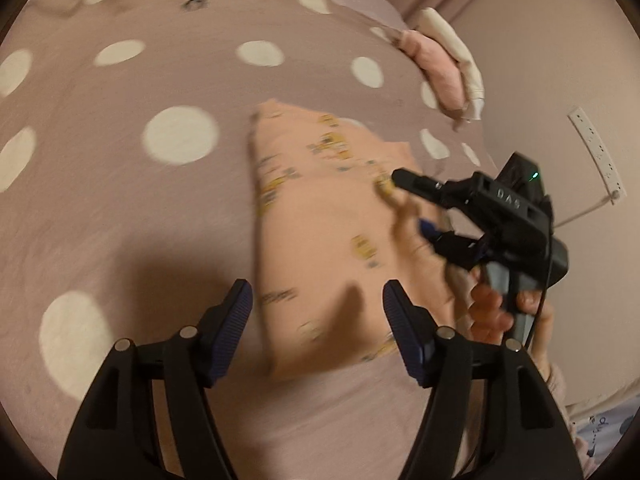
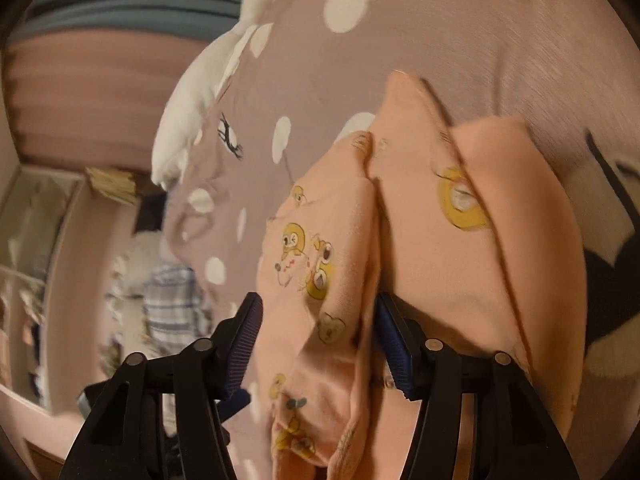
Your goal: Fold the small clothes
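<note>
Plainly a bed scene: mauve bedspread [image 1: 120, 208] with large cream dots, spread wide under both tools. Near its middle, lying flat, a peach garment [image 1: 320, 220] printed with small yellow cartoon animals, folded into a rough tapering slab, narrow end toward the far side. Left gripper [image 1: 316, 320] hovering low over the near end of that garment, blue ribbed pads well apart, nothing pinched between them; left pad over bare bedspread, right pad over peach cloth. Right gripper [image 1: 412, 208] entering from the right edge of the left view, black body marked with pale letters, green light on its back, held by a hand [image 1: 500, 312] around the grey handle; fingers spread, tips over the garment's right edge, touching or just above it, blur hiding which. From the right wrist view, right gripper [image 2: 318, 340] seen from behind with pads parted and a raised fold of the peach garment [image 2: 400, 240] standing between them; no squeeze visible, cloth loose and uncompressed. Beyond, along the far edge of the bed, a white stuffed goose [image 2: 208, 80] stretched out with an orange beak. At the bed's right side in the left view, a pink folded cloth [image 1: 436, 68] beside a cream one [image 1: 452, 48], well apart from the garment. On the wall past those, a white power strip [image 1: 596, 152] with its cord trailing. Much motion blur throughout.
</note>
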Motion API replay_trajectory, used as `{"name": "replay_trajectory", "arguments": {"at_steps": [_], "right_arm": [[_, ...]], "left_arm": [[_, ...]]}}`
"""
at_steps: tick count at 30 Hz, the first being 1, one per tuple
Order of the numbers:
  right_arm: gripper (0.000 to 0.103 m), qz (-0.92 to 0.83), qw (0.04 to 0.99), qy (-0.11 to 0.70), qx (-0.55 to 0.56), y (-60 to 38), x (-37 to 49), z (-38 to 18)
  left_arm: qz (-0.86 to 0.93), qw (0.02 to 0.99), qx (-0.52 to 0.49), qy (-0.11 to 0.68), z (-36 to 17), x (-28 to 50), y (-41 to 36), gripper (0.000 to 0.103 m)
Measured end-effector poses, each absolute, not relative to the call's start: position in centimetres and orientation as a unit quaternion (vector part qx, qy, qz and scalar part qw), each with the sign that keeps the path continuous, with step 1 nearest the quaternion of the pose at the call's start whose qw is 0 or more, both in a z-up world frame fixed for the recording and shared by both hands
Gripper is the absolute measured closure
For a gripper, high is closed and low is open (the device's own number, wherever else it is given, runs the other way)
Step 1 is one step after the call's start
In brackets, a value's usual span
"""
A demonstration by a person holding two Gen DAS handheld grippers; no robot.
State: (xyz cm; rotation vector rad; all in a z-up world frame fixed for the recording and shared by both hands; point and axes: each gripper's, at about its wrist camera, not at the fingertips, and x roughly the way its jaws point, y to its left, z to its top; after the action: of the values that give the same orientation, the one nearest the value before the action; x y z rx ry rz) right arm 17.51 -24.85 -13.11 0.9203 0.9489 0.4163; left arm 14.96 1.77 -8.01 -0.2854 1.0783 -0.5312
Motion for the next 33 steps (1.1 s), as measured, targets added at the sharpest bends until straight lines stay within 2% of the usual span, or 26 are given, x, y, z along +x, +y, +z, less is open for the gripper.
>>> {"name": "replay_trajectory", "arguments": {"at_steps": [1, 2, 3, 5, 6, 15, 23, 28, 30, 33], "right_arm": [[0.045, 0.185, 0.782, 0.439, 0.401, -24.2, 17.8, -12.8], [0.054, 0.183, 0.791, 0.44, 0.384, -23.8, 18.1, -12.5], [0.071, 0.176, 0.801, 0.45, 0.354, -23.1, 18.6, -12.4], [0.09, 0.164, 0.807, 0.467, 0.323, -22.5, 19.3, -12.6], [0.092, 0.16, 0.811, 0.467, 0.315, -22.5, 19.2, -12.6], [0.093, 0.149, 0.855, 0.395, 0.301, -28.0, 16.7, -7.6], [0.093, 0.118, 0.833, 0.458, 0.285, -29.1, 17.8, -12.4], [0.09, 0.095, 0.857, 0.437, 0.255, -28.9, 16.9, -11.0], [0.08, 0.071, 0.882, 0.411, 0.222, -28.7, 15.6, -9.4], [0.079, 0.114, 0.906, 0.358, 0.194, -27.8, 13.3, -6.9]], "left_arm": [[-0.245, 0.815, -0.137, 0.507, -8.2, 14.8, 2.4, 0.035], [-0.242, 0.814, -0.141, 0.509, -8.4, 14.7, 2.7, 0.035], [-0.24, 0.813, -0.145, 0.511, -8.5, 14.6, 3.1, 0.035], [-0.24, 0.812, -0.149, 0.511, -8.5, 14.3, 3.5, 0.035], [-0.242, 0.812, -0.148, 0.511, -8.4, 14.1, 3.4, 0.035], [-0.266, 0.817, -0.13, 0.495, -7.3, 13.9, 1.8, 0.035], [-0.29, 0.819, -0.093, 0.486, -6.1, 15.1, -2.8, 0.035], [-0.294, 0.824, -0.081, 0.477, -5.7, 16.5, -5.3, 0.037], [-0.293, 0.827, -0.08, 0.474, -5.8, 17.3, -6.1, 0.04], [-0.285, 0.827, -0.075, 0.479, -6.6, 18.6, -7.4, 0.059]]}}
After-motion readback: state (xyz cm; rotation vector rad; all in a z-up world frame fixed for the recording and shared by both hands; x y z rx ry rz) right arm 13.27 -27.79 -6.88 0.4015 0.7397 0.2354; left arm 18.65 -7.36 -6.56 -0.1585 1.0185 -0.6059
